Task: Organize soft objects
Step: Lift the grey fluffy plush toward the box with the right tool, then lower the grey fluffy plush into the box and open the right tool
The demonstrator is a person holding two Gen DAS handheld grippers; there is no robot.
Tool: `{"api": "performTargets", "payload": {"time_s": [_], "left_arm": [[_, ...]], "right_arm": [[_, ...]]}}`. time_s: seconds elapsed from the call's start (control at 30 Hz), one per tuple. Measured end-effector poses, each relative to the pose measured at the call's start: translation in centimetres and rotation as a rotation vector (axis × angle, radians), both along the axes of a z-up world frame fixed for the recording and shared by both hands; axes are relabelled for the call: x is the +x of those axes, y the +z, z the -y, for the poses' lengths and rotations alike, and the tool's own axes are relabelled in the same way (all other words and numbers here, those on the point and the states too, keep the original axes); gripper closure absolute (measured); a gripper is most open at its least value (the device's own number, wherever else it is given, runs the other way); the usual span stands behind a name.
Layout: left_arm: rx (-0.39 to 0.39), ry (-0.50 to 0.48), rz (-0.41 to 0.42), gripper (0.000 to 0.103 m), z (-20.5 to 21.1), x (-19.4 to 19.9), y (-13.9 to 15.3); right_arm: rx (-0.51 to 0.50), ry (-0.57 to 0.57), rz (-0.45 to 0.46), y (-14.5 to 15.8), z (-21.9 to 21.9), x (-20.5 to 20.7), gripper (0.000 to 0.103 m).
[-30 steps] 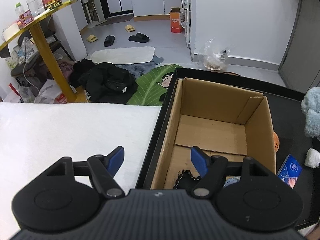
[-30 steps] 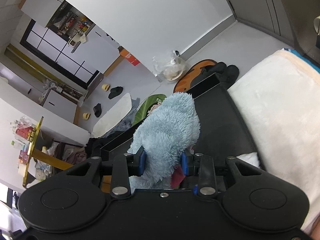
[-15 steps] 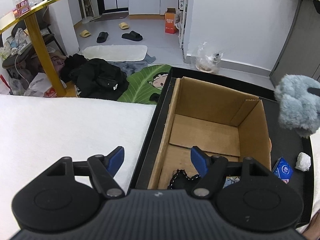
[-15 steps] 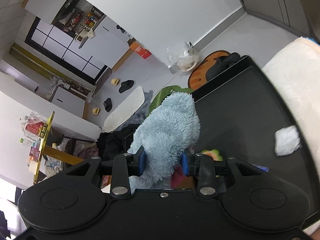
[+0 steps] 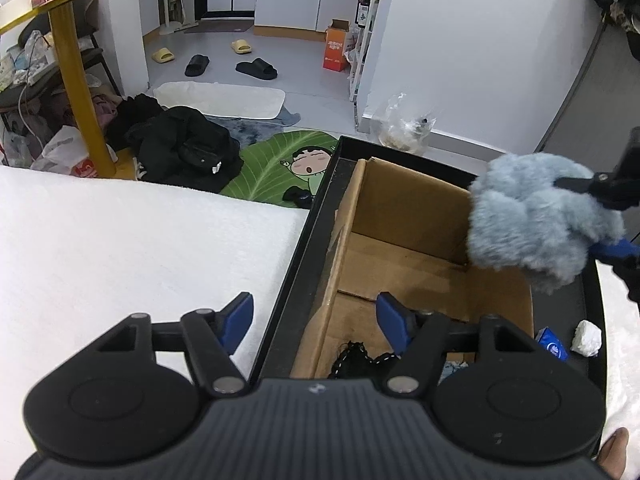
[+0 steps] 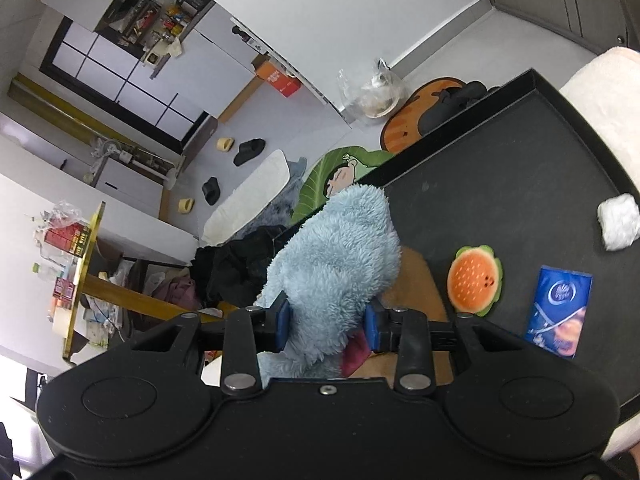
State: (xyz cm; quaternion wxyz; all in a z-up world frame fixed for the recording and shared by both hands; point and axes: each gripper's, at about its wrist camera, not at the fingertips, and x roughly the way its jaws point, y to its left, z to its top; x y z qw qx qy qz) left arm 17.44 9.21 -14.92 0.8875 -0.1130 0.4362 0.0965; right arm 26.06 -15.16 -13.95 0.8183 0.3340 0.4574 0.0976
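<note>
1. Right wrist view: the right hand-held gripper is clamped on a pale blue plush toy, pads pressed into its fur on both sides; a dark red bit of the toy shows by the right pad.
2. Change over the last second: the black tray was mostly hidden behind the plush; now far more of its floor is in sight, with a burger-shaped soft toy, a blue tissue pack and a white fluffy wad lying on it, well apart from the grip.
3. Left wrist view: a second ago the plush sat at the frame's right edge; now it hangs at the far right corner of the cardboard box, overlapping the right wall's rim from this angle.
4. Meaning, as I judge it: the carry to the box is nearly finished; lowering and release are not yet done. Whether the toy is fully over the opening I cannot tell.
5. Left hand-held gripper: fingers wide apart, holding nothing, poised above the box's near left wall, where the tray rim meets the white bed cover.
6. Box contents: a dark beaded item near the front; the rest of the floor is bare cardboard.
7. Risk, by judgement: the right wall's rim could catch the fur if the toy drops short.
</note>
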Motion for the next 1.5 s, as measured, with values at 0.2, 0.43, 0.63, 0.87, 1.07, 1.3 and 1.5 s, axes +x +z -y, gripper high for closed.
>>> {"api": "performTargets", "payload": {"time_s": [0.2,0.43,0.63,0.87,1.07,1.3,1.5], "left_arm": [[-0.03,-0.003,0.005,0.043,-0.8,-0.2,-0.3],[-0.096,0.015,-0.022,0.074,-2.1,0.0,-1.2],[-0.087,-0.009,-0.008,0.08,-1.8,-0.1,-1.2],[-0.099,-0.008,-0.001,0.081,-1.9,-0.4,-1.4],[-0.098,-0.016,-0.002,0.081,-2.0,-0.3,-1.7],[-0.101,-0.012,-0.014,0.081,-2.1,0.1,-1.9],[-0.088,-0.014,-0.019,0.08,-1.8,0.2,-1.8]], "right_arm": [[-0.018,-0.006,-0.037,-0.7,-1.7,-0.5,0.067],[-0.044,-0.011,-0.092,-2.1,-3.7,-0.7,0.067],[-0.068,-0.033,-0.122,-3.1,-5.0,-0.9,0.066],[-0.024,-0.083,-0.212,-5.1,-5.7,-0.4,0.066],[0.027,-0.156,-0.189,-5.5,-5.5,0.2,0.064],[0.023,-0.102,-0.173,-5.1,-6.1,0.3,0.051],[0.015,-0.079,-0.176,-4.9,-5.8,0.1,0.051]]}}
